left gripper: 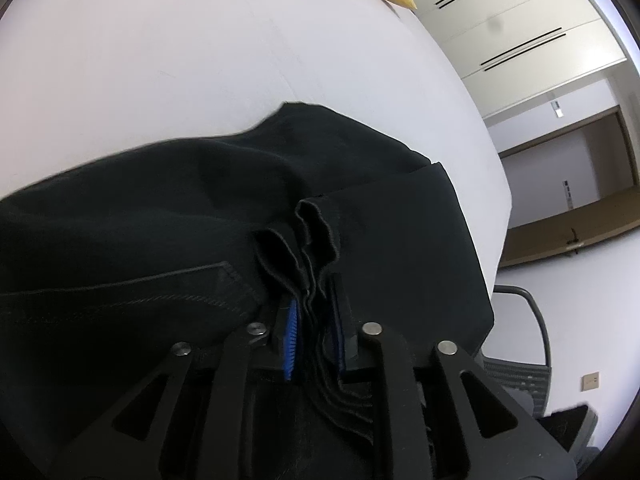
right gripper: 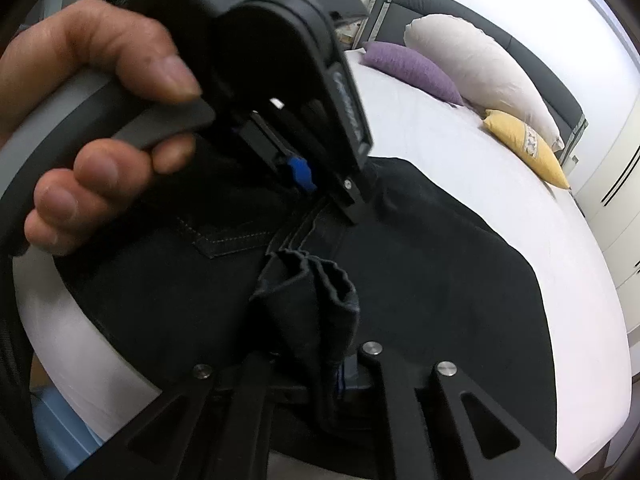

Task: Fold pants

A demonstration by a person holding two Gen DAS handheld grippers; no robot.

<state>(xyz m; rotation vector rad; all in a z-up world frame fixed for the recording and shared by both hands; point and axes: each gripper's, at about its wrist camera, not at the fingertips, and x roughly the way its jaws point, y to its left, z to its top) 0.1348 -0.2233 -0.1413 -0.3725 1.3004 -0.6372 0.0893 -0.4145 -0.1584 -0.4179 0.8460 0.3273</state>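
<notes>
While the black pants (left gripper: 168, 216) are lying across the white bed (left gripper: 200, 60), already doubled over, a bunched stack of fabric edges is being pinched by the left gripper (left gripper: 314, 336), its blue-padded fingers (left gripper: 291, 332) pressed together on the layers. Further right, a similar wad of hem is clamped by the right gripper (right gripper: 334, 368), with the fingers closed on the cloth so tightly that the pads can hardly be seen. In the right wrist view the left gripper (right gripper: 308, 184) is seen from outside, held in a hand (right gripper: 92, 120) just above the back pocket (right gripper: 224, 240).

For this step to go well, both bunches should probably be set down together, level with each other, so the 2 edges land lined up and the fold stays square; letting go should only be done once the cloth is flat on the bed.

How many layers are caught can't be counted, and the near end of the pants is hidden under the gripper frames.
</notes>
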